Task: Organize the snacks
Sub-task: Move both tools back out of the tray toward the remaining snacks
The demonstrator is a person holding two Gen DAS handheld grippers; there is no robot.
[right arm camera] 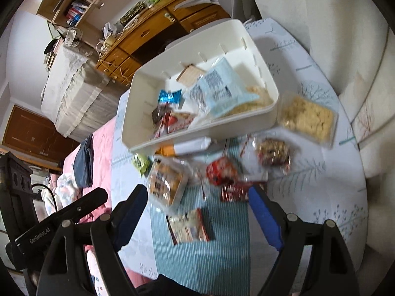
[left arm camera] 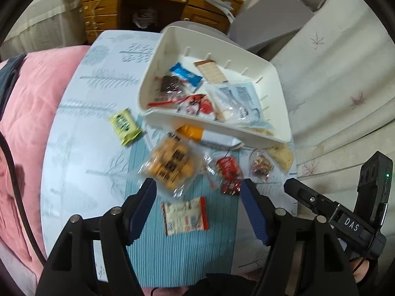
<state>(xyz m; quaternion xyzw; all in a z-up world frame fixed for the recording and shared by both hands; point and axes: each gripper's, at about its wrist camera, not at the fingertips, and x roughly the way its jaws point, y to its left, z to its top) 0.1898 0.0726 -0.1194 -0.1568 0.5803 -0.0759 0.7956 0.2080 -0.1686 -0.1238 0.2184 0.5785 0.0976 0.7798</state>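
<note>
While both grippers' ribbed blue fingers (left arm camera: 254, 212) gape empty, crinkly packets fill the rectangular white bin (left arm camera: 276, 120).

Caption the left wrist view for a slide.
Open left gripper hovers over snack packets on the table; white bin behind, part filled.

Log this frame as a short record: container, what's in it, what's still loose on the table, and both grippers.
container: white bin on the table, open top
in bin: blue packet, brown wafer pack, pale blue bag, red-and-clear wrappers
loose on table: green packet, bag of round biscuits, red packet, white packet
left gripper: open, nothing between the fingers
right gripper: open, empty
</note>
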